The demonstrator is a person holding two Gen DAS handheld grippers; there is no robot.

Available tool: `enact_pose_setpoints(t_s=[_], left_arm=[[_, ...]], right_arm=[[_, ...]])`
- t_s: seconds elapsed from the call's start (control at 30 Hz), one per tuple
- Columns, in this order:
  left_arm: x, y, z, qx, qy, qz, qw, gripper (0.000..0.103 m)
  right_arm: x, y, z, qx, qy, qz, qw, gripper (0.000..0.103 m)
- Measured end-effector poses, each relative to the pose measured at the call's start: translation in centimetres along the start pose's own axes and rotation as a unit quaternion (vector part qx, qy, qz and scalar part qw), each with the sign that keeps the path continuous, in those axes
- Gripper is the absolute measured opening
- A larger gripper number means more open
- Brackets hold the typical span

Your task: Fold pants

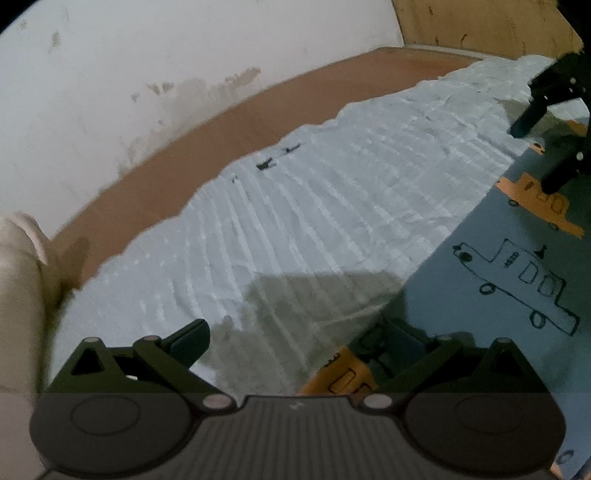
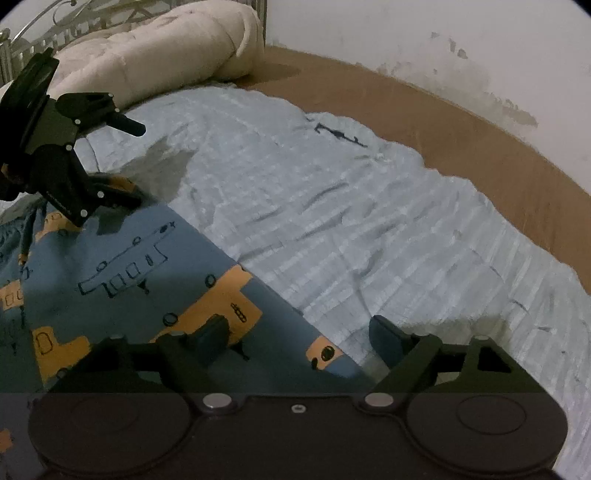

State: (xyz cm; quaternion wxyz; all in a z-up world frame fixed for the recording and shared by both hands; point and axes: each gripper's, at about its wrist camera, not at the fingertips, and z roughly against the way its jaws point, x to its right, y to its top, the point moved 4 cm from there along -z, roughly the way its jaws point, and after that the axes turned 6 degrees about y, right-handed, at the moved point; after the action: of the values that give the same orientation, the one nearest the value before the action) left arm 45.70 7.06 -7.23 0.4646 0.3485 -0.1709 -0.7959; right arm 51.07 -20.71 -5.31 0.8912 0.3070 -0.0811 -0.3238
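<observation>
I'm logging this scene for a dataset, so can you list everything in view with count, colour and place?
pants: one, blue with orange and outlined vehicle prints, flat on the near side of the bed
blanket: one, pale blue, ribbed, spread under and beyond the pants
mattress: one, brown, bare strip between blanket and wall
duvet: one, cream, rolled at the head of the bed
wall: one, white, stained, behind the bed
headboard: one, metal scrollwork, behind the duvet
board: one, tan wood, at the other end of the bed
left gripper: one, black, open at one pants edge
right gripper: one, black, open at the other end
</observation>
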Motion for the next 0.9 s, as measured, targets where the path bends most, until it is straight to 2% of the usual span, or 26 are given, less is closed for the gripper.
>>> enact_pose_setpoints(t_s=[0.1, 0.37, 0.63, 0.83, 0.9], left_arm=[[-0.8, 0.2, -0.5, 0.000, -0.024, 0.024, 0.9994, 0.102], [-1.2, -0.5, -0.5, -0.010, -0.061, 0.024, 0.9978, 0.102], [-2.0, -0.9, -0.3, -0.037, -0.072, 0.027, 0.9964, 0.102], [-2.2, -1.0, -0.3, -0.053, -0.083, 0.042, 0.9942, 0.094], [-2.3, -1.1, -0.3, -0.062, -0.089, 0.052, 0.9927, 0.088]], right_arm=[[0.2, -0.1, -0.2, 0.002, 0.008, -0.008, 1.000, 0.084], [0.0, -0.3, -0.3, 0.005, 0.006, 0.002, 1.000, 0.081], [-0.1, -0.5, -0.3, 0.015, 0.002, 0.005, 1.000, 0.075], [-0.4, -0.3, -0.3, 0.009, -0.007, 0.013, 1.000, 0.071], [-0.4, -0.3, -0.2, 0.006, -0.012, 0.016, 1.000, 0.063]])
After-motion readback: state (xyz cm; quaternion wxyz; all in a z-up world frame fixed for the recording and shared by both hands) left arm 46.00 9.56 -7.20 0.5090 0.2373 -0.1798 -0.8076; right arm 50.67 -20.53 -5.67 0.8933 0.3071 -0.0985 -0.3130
